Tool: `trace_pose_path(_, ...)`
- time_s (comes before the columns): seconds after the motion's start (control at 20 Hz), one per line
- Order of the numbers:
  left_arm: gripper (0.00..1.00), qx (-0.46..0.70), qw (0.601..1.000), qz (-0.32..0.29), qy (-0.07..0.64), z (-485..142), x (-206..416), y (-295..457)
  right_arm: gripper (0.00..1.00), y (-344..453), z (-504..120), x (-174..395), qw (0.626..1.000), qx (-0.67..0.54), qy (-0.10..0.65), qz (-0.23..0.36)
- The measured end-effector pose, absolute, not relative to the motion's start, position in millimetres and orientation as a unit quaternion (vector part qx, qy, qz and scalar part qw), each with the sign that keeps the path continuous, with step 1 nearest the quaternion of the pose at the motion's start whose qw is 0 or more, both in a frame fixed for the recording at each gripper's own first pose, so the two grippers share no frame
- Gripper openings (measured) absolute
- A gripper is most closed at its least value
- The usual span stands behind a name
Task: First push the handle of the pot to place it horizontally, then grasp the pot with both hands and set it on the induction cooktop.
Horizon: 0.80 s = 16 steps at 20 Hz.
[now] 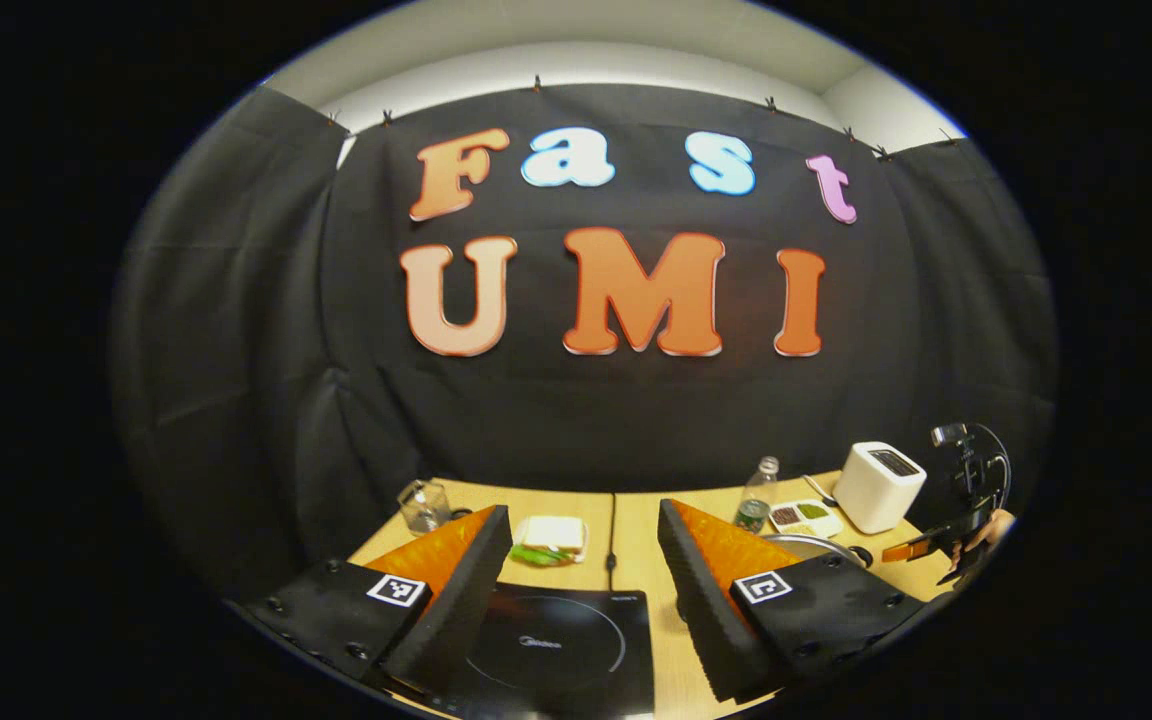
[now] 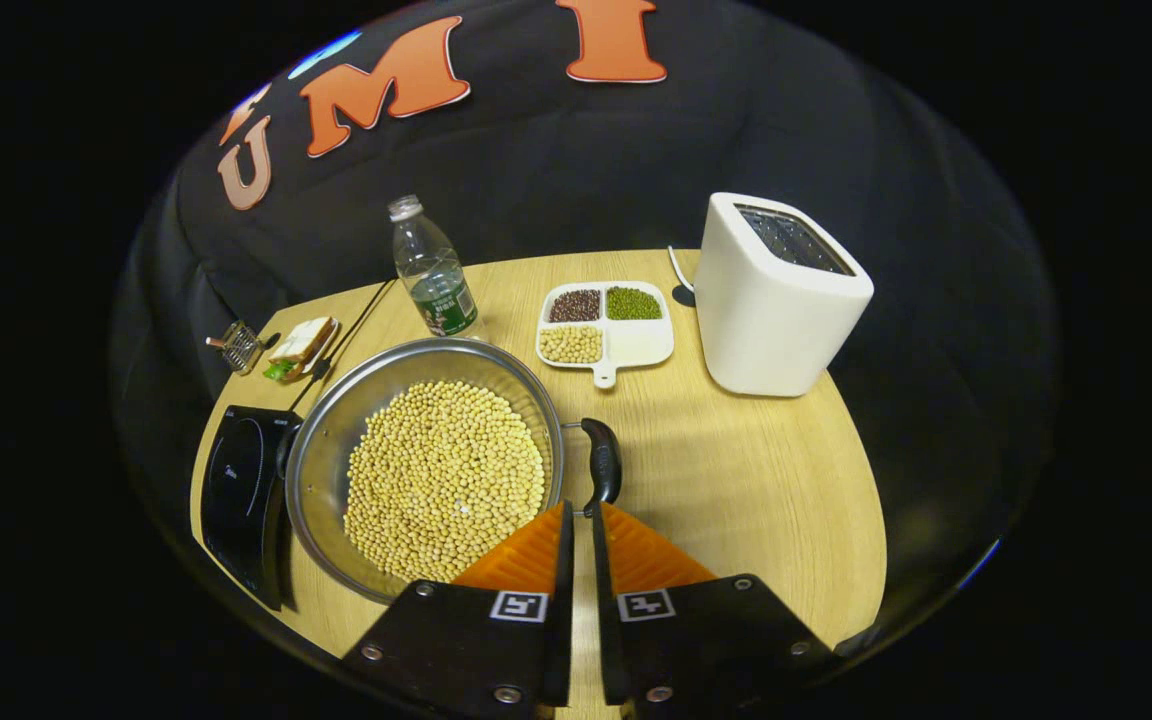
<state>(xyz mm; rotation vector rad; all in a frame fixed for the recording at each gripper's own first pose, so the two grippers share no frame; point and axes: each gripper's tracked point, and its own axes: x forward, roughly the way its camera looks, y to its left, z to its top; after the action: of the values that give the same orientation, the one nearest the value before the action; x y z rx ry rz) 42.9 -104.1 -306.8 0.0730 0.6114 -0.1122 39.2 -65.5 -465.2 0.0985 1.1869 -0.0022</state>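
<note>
Table: pot w/ beans sits just beside the cooktop, not on it yet. Handle isn't horizontal yet; my right tool, pinched nearly closed on nothing, is right at its tip, so push looks barely begun. Left tool spread wide over cooktop; two-tool lift still left.

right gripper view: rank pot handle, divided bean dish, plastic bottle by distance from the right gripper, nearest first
1. Black pot handle on the steel pot of soybeans, right at the tips of the right gripper.
2. White divided dish of beans, farther back, mid-table.
3. Clear plastic bottle, farthest, back left.
</note>
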Motion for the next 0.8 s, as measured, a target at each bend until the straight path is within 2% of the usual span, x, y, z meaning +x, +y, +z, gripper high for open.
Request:
trace_pose_path(0.1,0.96,0.021,0.926,-0.080,0.367,-351,33,-131,0.20,-60,-460,42,0.829,0.062,0.555,0.003)
trace_pose_path(0.15,0.97,0.020,0.913,-0.093,0.397,-371,30,-143,0.19,-58,-459,44,0.830,0.070,0.554,0.006)
trace_pose_path(0.2,0.97,0.018,0.901,-0.103,0.422,-387,25,-154,0.30,-57,-459,47,0.829,0.073,0.554,0.009)
trace_pose_path(0.25,0.96,0.013,0.890,-0.111,0.443,-403,23,-164,0.35,-57,-460,49,0.830,0.075,0.553,0.010)
trace_pose_path(0.3,0.97,0.009,0.880,-0.117,0.461,-416,19,-173,0.47,-55,-462,50,0.829,0.076,0.553,0.013)
trace_pose_path(0.4,0.97,0.003,0.865,-0.122,0.487,-439,16,-188,0.63,-48,-465,51,0.825,0.084,0.558,0.020)
trace_pose_path(0.5,0.97,-0.003,0.852,-0.126,0.508,-464,16,-201,0.73,-47,-473,53,0.823,0.079,0.562,0.021)
trace_pose_path(0.55,0.94,-0.003,0.847,-0.124,0.518,-478,15,-207,0.75,-49,-478,54,0.822,0.074,0.564,0.019)
trace_pose_path(0.6,0.97,-0.001,0.840,-0.124,0.528,-490,15,-210,0.79,-49,-483,55,0.820,0.070,0.567,0.017)
trace_pose_path(0.8,0.98,0.004,0.811,-0.126,0.571,-541,9,-222,0.85,-57,-504,58,0.813,0.051,0.580,0.005)
